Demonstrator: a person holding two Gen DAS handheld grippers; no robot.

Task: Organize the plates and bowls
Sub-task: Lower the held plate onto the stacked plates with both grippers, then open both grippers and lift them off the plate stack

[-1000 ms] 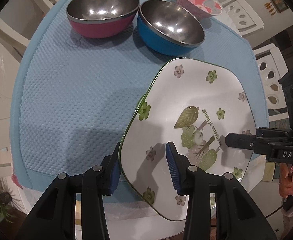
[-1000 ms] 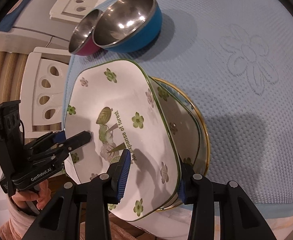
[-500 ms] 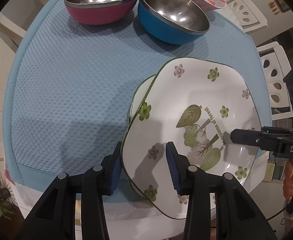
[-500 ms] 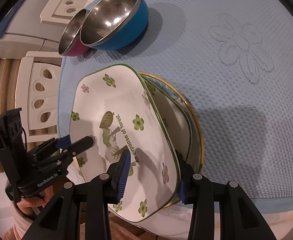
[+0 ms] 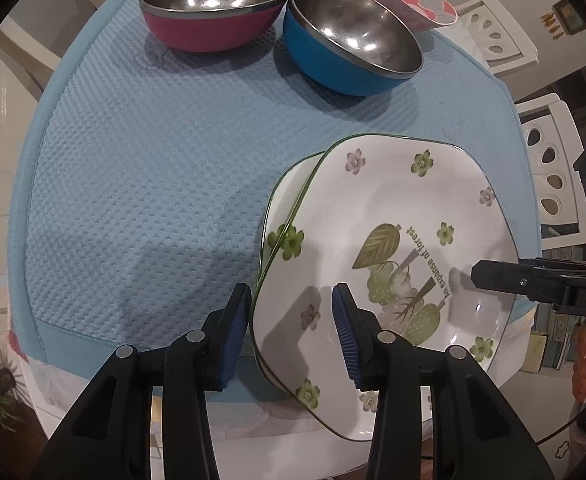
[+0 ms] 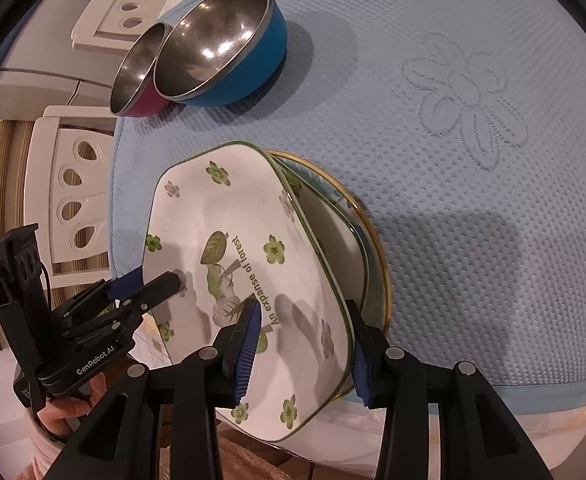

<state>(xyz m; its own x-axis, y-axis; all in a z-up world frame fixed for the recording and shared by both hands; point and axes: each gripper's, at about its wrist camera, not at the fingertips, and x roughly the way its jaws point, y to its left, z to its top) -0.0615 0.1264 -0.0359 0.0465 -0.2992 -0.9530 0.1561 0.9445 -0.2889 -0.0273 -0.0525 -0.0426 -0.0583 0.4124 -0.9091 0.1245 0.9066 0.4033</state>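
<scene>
Item: floral plate [image 5: 393,240], which we grasp in left claw [image 5: 293,332] and right claw [image 6: 305,344], above stacked plates [image 6: 357,248]

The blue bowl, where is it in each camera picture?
Left wrist view: the blue bowl sits near the top, right of middle, beside the pink-red bowl.
Right wrist view: the blue bowl is upper left, partly covering the pink-red bowl.
Shared landmark: the flowered plate, nearer the camera than the bowls in both.
</scene>
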